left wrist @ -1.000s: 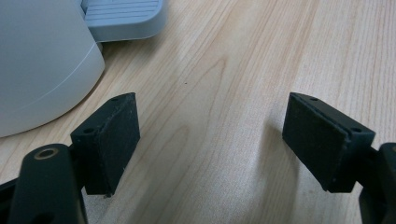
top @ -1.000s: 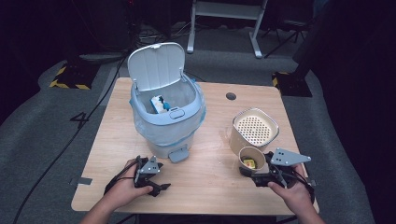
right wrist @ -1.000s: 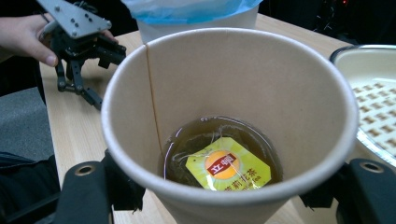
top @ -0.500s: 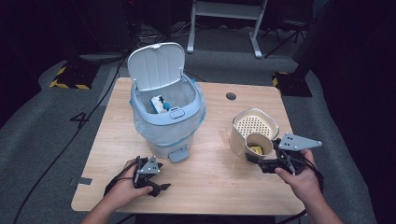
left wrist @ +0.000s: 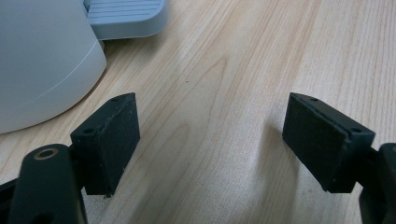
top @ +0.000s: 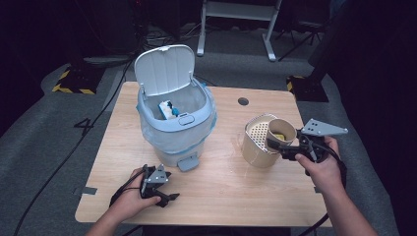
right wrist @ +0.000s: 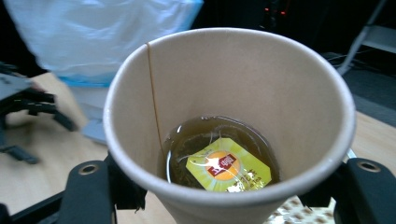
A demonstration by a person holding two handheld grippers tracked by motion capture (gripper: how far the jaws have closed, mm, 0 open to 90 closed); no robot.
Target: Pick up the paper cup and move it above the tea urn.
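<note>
The paper cup [top: 281,133], clamped in the right gripper [top: 287,150], has risen over the strainer container [top: 257,147] (for draining); the left gripper [top: 164,194] rests spread on the worktop [top: 221,191].

Your right gripper [right wrist: 229,196] has its jaws clamped on both sides of a paper cup [right wrist: 233,93], which sits upright and tipped slightly toward the camera. Inside you see brownish tea [right wrist: 187,135] at the bottom, with a yellow tea-bag tag [right wrist: 228,165] floating on it, orange circle in its middle. A thin string [right wrist: 154,93] runs up the inner wall to the rim. Behind the cup there's a pale blue bin liner [right wrist: 93,32]; the other gripper [right wrist: 28,112] rests on the wooden table [right wrist: 42,172] at far left.
</note>
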